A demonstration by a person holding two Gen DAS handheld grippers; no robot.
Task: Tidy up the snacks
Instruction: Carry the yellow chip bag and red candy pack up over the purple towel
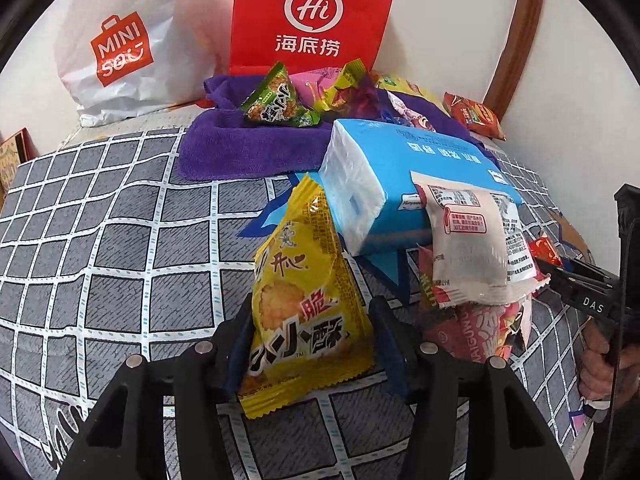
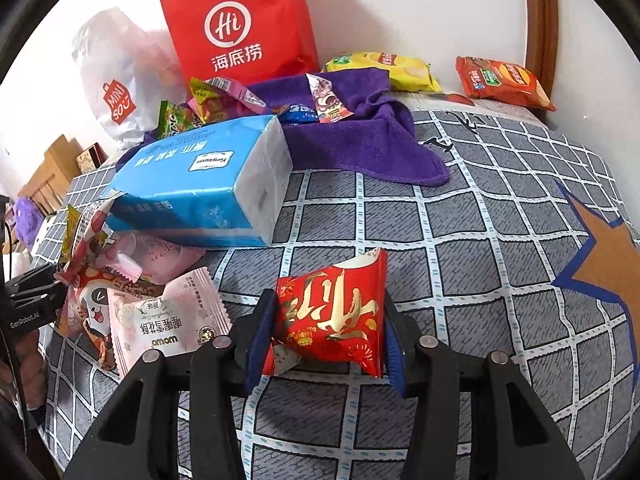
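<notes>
My left gripper (image 1: 310, 344) is shut on a yellow cracker packet (image 1: 304, 300) and holds it upright over the checked bed cover. My right gripper (image 2: 326, 334) is shut on a red packet with gold characters (image 2: 332, 316). A pile of pink and white snack packets (image 2: 160, 312) lies to the left of the right gripper, in front of a blue tissue pack (image 2: 204, 184). The same pile (image 1: 476, 256) and tissue pack (image 1: 404, 176) show right of the yellow packet in the left wrist view. The right gripper's body (image 1: 588, 296) shows at the right edge there.
A purple towel (image 2: 360, 140) holds several snack packets at the back. A red Haidilao bag (image 2: 240, 28) and a white Miniso bag (image 1: 120, 40) stand against the wall. A yellow chip bag (image 2: 384, 68) and an orange one (image 2: 504, 80) lie at the back right.
</notes>
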